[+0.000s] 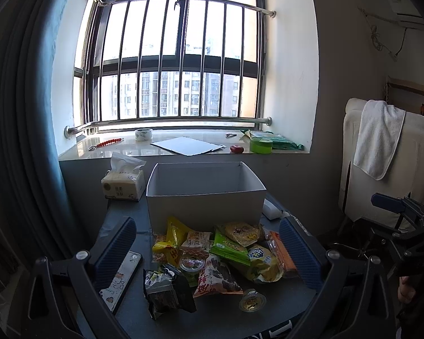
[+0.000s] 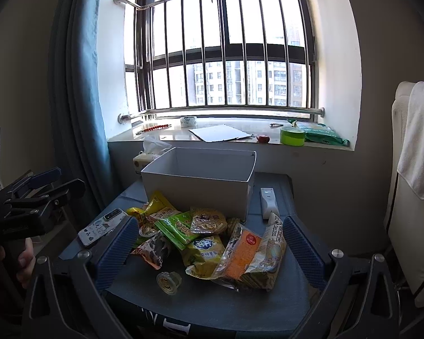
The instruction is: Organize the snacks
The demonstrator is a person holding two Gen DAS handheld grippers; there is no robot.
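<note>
A heap of snack packets point(image 1: 220, 254) lies on the dark table point(image 1: 268, 319) in front of an open white box point(image 1: 205, 197). A small jelly cup point(image 1: 252, 301) sits nearest the front edge. My left gripper point(image 1: 207, 250) is open, its blue pads point(image 1: 114, 251) straddling the heap from above and behind. In the right wrist view the same heap point(image 2: 209, 243) lies before the white box point(image 2: 196, 190), with the jelly cup point(image 2: 169, 282) at the front. My right gripper point(image 2: 209, 247) is open too, holding nothing.
A phone point(image 2: 101, 227) lies at the table's left; a white remote point(image 2: 268, 202) lies right of the box. A tissue pack point(image 1: 123, 185) stands behind left. The windowsill point(image 1: 183, 152) holds tape rolls, a card sheet and green bags. A towel point(image 1: 378, 137) hangs at right.
</note>
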